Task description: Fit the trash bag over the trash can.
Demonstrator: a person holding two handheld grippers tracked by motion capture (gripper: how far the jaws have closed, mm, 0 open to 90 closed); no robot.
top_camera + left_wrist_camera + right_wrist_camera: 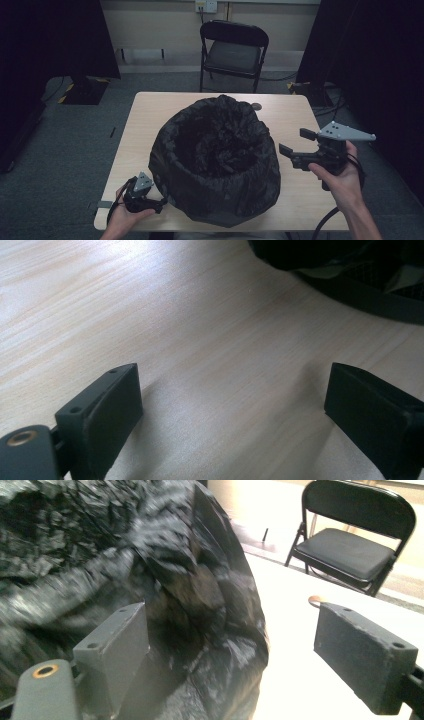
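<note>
Here, both grippers gape empty: left gripper (159, 200) low beside the black bag (217, 160), right gripper (296, 146) raised.

Bag in the middle of the table

The bin bag (216, 160) sits mid-table (140, 125); left gripper (159, 202) near-left, right gripper (295, 142) right, folding chair (233, 50) far behind.

A glossy black bin liner (215, 160) sits on a pale wood-grain bench (145, 120), behind it a black chair (233, 50).

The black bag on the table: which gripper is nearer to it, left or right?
Left. The left gripper lies low at the black bag's near-left base, almost touching it. The right gripper hovers off its right side, jaws open, with a clear gap.
</note>
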